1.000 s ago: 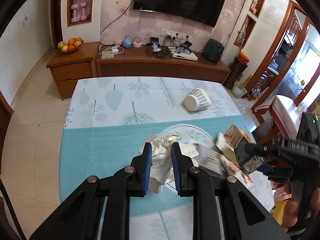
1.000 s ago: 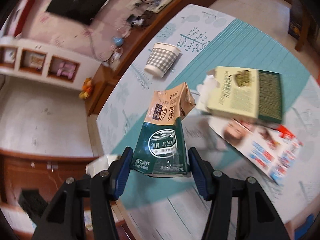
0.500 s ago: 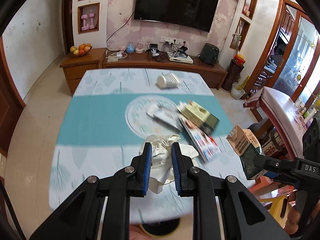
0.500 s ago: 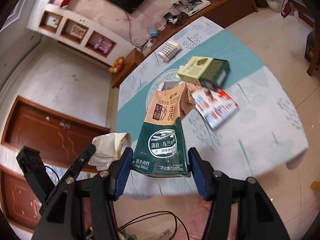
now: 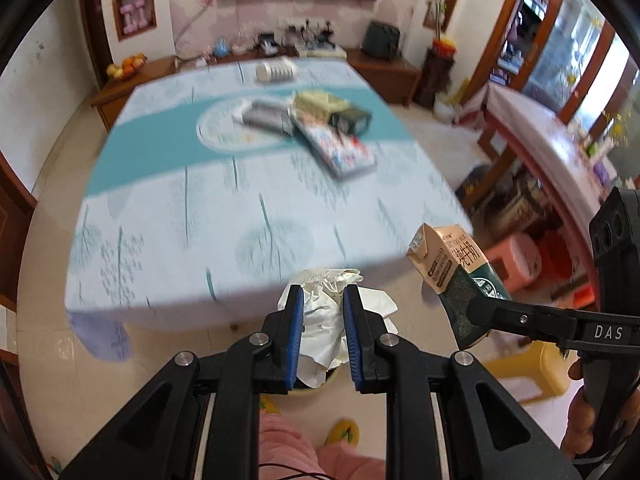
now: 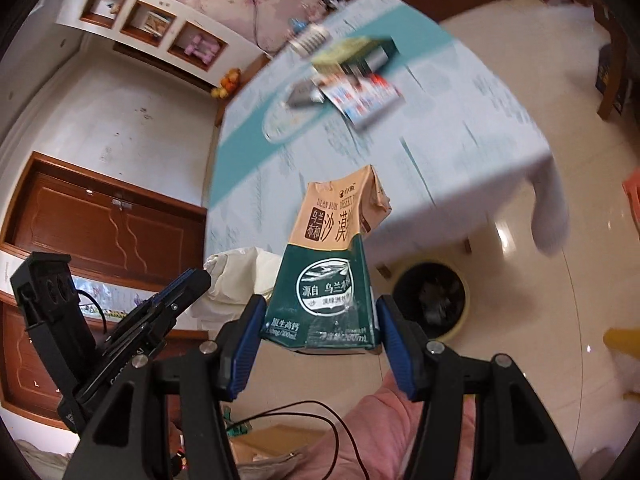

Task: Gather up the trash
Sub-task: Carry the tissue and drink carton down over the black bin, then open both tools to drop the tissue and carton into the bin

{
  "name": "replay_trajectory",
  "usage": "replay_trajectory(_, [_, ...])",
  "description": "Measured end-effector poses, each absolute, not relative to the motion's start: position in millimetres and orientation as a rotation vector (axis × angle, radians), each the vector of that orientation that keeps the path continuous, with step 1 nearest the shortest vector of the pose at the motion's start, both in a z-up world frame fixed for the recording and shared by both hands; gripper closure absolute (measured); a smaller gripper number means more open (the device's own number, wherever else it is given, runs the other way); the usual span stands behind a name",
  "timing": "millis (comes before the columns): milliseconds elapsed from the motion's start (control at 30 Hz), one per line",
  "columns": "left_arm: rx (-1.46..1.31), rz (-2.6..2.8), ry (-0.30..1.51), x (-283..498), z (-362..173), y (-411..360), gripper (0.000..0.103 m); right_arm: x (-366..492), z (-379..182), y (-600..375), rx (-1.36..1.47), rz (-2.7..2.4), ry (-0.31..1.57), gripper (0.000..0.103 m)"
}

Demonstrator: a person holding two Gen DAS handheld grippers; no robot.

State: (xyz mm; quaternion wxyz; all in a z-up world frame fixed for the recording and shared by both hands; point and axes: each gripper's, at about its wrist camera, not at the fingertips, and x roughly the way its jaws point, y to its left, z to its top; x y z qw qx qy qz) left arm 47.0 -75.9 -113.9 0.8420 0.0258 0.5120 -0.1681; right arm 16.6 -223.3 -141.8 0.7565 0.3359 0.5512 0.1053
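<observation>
Beyond both sets of fingers lies a table (image 5: 168, 216) in teal-and-white cloth on pale floor tiles, with one cup (image 5: 277, 72), one box (image 5: 330, 110) and one leaflet (image 5: 340, 150) on it. Left gripper (image 5: 319, 334) is clamped on one crumpled tissue (image 5: 324, 320); right gripper (image 6: 320, 330) is clamped on one milk carton (image 6: 328, 272). One dark bin (image 6: 430, 300) sits just beyond the right fingers.

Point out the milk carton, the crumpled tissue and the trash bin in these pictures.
milk carton (image 6: 324, 280), right wrist view, on its dark green front panel.
crumpled tissue (image 5: 322, 316), left wrist view, on the white wad between the blue pads.
trash bin (image 6: 430, 294), right wrist view, on its dark inside.
</observation>
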Motion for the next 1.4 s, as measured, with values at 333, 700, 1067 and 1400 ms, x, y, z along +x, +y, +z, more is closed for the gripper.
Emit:
replay_trajectory(333, [0.131, -0.395, 1.222, 27.6, -255.5, -84.9, 0.085, -14.9, -299.4, -210.1, 0.766, 0.12, 1.397, 0.046])
replay_trajectory(700, [0.194, -0.406, 1.273, 65.8, -423.1, -100.3, 0.082, -10.1, -453.8, -197.2, 0.793, 0.018, 1.509, 0.046])
replay_trajectory(1067, [0.173, -0.374, 1.275, 84.2, -467.9, -86.1, 0.032, 24.1, -501.1, -184.7, 0.788, 0.013, 1.533, 0.046])
replay_trajectory(1400, [0.168, -0.296, 1.285, 78.8, -473.5, -50.3, 0.027, 53.0, -513.5, -155.4, 0.736, 0.064, 1.551, 0.033])
